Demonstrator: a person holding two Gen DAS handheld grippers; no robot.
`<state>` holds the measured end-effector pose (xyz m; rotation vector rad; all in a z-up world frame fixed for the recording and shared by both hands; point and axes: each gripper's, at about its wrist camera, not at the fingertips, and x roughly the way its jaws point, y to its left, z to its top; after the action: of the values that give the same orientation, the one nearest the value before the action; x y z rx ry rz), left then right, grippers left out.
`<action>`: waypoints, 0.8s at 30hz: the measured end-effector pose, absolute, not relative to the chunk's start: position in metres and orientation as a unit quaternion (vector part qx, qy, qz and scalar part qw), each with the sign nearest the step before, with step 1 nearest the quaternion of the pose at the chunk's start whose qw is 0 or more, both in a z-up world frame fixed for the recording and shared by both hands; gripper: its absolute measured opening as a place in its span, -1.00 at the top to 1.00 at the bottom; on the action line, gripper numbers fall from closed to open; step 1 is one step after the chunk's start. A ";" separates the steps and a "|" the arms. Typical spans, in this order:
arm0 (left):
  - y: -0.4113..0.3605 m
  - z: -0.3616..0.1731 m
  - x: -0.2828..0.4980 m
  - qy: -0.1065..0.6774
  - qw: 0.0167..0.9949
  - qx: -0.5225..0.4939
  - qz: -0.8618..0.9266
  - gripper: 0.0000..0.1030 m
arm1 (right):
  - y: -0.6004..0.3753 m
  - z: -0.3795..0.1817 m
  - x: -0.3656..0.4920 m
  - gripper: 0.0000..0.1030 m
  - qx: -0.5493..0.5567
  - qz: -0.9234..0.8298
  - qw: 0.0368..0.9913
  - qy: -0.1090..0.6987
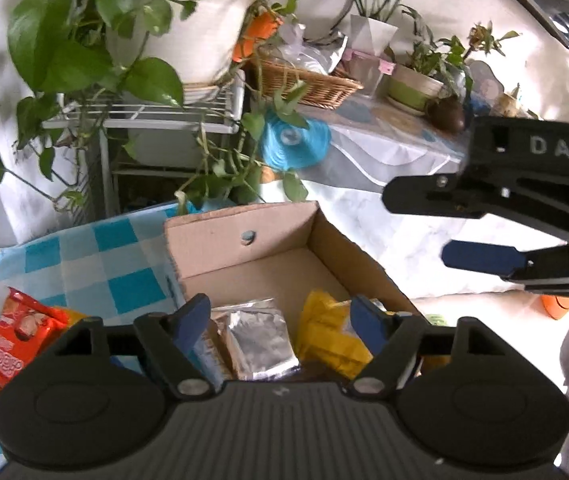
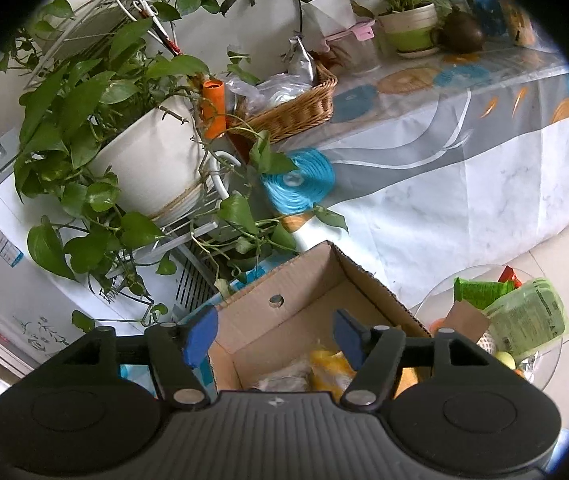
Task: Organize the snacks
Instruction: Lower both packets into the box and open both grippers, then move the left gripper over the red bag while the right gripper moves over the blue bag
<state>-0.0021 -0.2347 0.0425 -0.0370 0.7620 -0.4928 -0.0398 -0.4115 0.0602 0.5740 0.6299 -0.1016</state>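
An open cardboard box [image 1: 244,240] stands on a blue checked tablecloth [image 1: 84,256]. Inside lie a silver foil packet [image 1: 258,340] and a yellow snack bag [image 1: 328,336]. My left gripper [image 1: 280,320] is open and empty above the box's near end. A red snack packet [image 1: 16,336] lies on the cloth left of the box. My right gripper [image 1: 416,226] shows at the right, open and empty, above the box's right side. In the right wrist view my right gripper [image 2: 274,334] hangs open over the box [image 2: 308,280], with the yellow bag [image 2: 330,366] below it.
A glass side table [image 2: 444,292] right of the box holds green snack packets [image 2: 524,316]. Behind stand a white pot of trailing ivy [image 1: 200,28] on a wire rack, a wicker basket [image 1: 308,80] and more potted plants [image 2: 408,24] on a cloth-covered table.
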 end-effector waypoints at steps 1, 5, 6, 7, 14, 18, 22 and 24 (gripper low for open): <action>-0.233 0.044 -0.002 0.367 0.899 -0.017 -0.237 -0.53 | -0.411 0.061 -0.040 -0.51 0.278 -0.049 0.910 0.304; -0.226 0.046 -0.001 0.363 0.903 -0.001 -0.228 -0.61 | -0.409 0.062 -0.040 -0.60 0.275 -0.047 0.912 0.301; -0.223 0.047 -0.001 0.362 0.904 0.001 -0.225 -0.63 | -0.408 0.063 -0.040 -0.62 0.272 -0.049 0.912 0.303; -0.220 0.047 -0.001 0.362 0.905 0.003 -0.222 -0.63 | -0.408 0.063 -0.039 -0.62 0.270 -0.049 0.912 0.304; -0.194 0.046 0.006 0.368 0.909 0.005 -0.193 -0.67 | -0.402 0.063 -0.037 -0.66 0.268 -0.047 0.914 0.301; -0.180 0.046 0.009 0.371 0.912 0.018 -0.173 -0.69 | -0.393 0.063 -0.033 -0.70 0.250 -0.055 0.917 0.305; -0.161 0.047 0.015 0.378 0.912 0.008 -0.160 -0.69 | -0.385 0.062 -0.029 -0.74 0.248 -0.047 0.918 0.307; -0.148 0.047 0.018 0.378 0.913 0.003 -0.153 -0.70 | -0.379 0.062 -0.027 -0.75 0.246 -0.035 0.918 0.309</action>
<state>0.0180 -0.1478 0.0474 0.0072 0.7779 -0.3150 -0.0273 -0.3789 0.0625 0.5051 0.6362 -0.0721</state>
